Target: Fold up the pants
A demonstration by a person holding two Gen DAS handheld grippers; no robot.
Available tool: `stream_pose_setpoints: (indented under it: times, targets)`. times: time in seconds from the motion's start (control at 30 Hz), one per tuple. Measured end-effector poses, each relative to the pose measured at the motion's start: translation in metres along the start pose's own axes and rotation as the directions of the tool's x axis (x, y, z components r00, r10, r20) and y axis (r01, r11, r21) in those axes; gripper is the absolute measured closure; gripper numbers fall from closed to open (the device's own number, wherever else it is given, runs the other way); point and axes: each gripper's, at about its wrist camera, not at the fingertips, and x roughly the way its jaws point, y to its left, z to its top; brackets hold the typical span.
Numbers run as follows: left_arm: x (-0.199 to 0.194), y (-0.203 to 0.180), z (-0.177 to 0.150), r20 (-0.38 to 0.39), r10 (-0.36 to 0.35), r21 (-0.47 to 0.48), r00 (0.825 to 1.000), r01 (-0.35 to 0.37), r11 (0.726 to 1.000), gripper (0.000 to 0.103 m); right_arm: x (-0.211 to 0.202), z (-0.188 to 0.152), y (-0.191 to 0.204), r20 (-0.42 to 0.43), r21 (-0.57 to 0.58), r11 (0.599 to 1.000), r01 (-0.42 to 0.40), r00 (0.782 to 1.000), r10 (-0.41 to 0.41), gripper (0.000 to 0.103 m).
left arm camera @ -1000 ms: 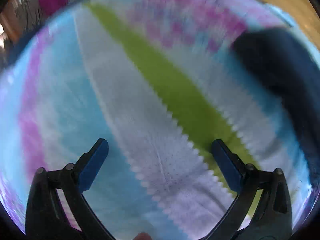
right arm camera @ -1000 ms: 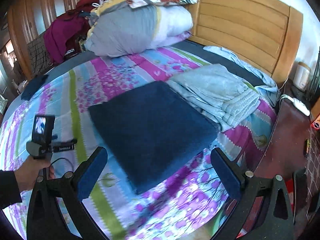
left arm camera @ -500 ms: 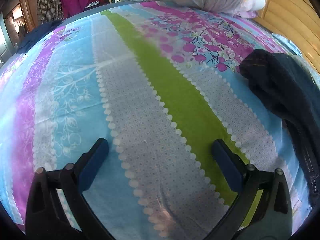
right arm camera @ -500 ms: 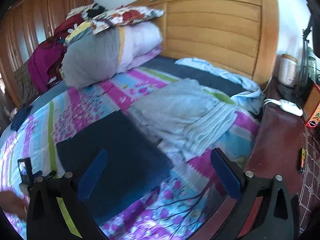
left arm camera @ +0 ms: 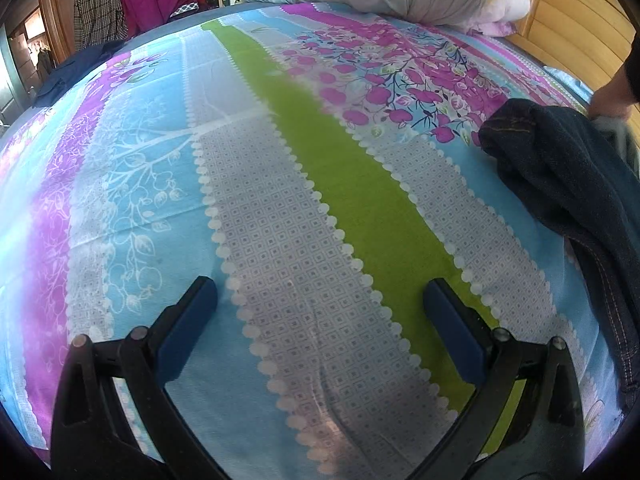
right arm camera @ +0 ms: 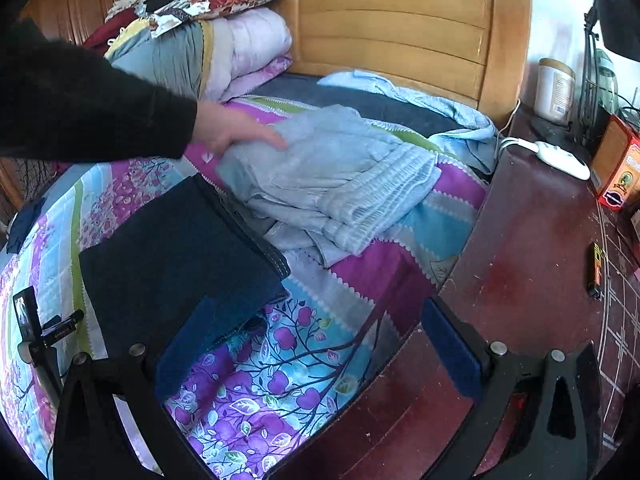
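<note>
Folded dark blue jeans (right arm camera: 176, 256) lie flat on the patterned bedsheet (right arm camera: 280, 360); their edge also shows at the right of the left wrist view (left arm camera: 568, 184). Light grey pants (right arm camera: 340, 176) lie crumpled beyond them toward the headboard. A bare hand (right arm camera: 228, 128) in a black sleeve rests on the grey pants. My left gripper (left arm camera: 320, 320) is open and empty, lying low on the sheet to the left of the jeans; it also shows in the right wrist view (right arm camera: 36, 336). My right gripper (right arm camera: 316, 336) is open and empty, above the bed's near corner.
Stacked quilts and a floral pillow (right arm camera: 224, 40) sit by the wooden headboard (right arm camera: 400, 24). A light blue cloth (right arm camera: 440, 108) lies along the headboard. A dark red bedside surface (right arm camera: 532, 264) holds a white mouse-like device (right arm camera: 560, 160), a jar, a red box and a lighter.
The left gripper has come to rest on the sheet. The right gripper's view swung right toward the bedside surface. A hand has reached in onto the grey pants.
</note>
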Motion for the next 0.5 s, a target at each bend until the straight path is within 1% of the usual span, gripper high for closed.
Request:
stream_pose_setpoints:
  times: [0.07, 0.17, 0.27, 0.33, 0.43, 0.5]
  targets:
    - [0.0, 0.0, 0.0, 0.0, 0.0, 0.001, 1.0, 0.0, 1.0, 0.0, 0.0, 0.01, 0.007, 0.009, -0.019, 1.0, -0.007, 1.0, 0.007, 0.0]
    - [0.0, 0.0, 0.0, 0.001, 0.0, 0.0, 1.0, 0.0, 1.0, 0.0, -0.01, 0.031, 0.026, 0.049, -0.037, 0.999, -0.016, 0.999, 0.018, 0.0]
    - [0.0, 0.0, 0.0, 0.001, -0.001, 0.0, 1.0, 0.001, 1.0, 0.0, -0.033, 0.052, 0.065, 0.099, -0.091, 0.994, -0.052, 0.993, 0.061, 0.0]
    - [0.0, 0.0, 0.0, 0.001, -0.001, 0.0, 1.0, 0.001, 1.0, 0.0, -0.05, 0.062, 0.098, 0.114, -0.144, 0.985, -0.097, 0.987, 0.114, 0.0]
    - [0.0, 0.0, 0.0, 0.001, -0.001, 0.0, 1.0, 0.001, 1.0, 0.0, -0.065, 0.069, 0.141, 0.084, -0.162, 0.968, -0.193, 0.974, 0.209, 0.0]
    - [0.0, 0.0, 0.0, 0.001, -0.001, 0.0, 1.0, 0.001, 1.0, 0.0, -0.071, 0.067, 0.177, 0.047, -0.199, 0.957, -0.209, 0.974, 0.222, 0.0]
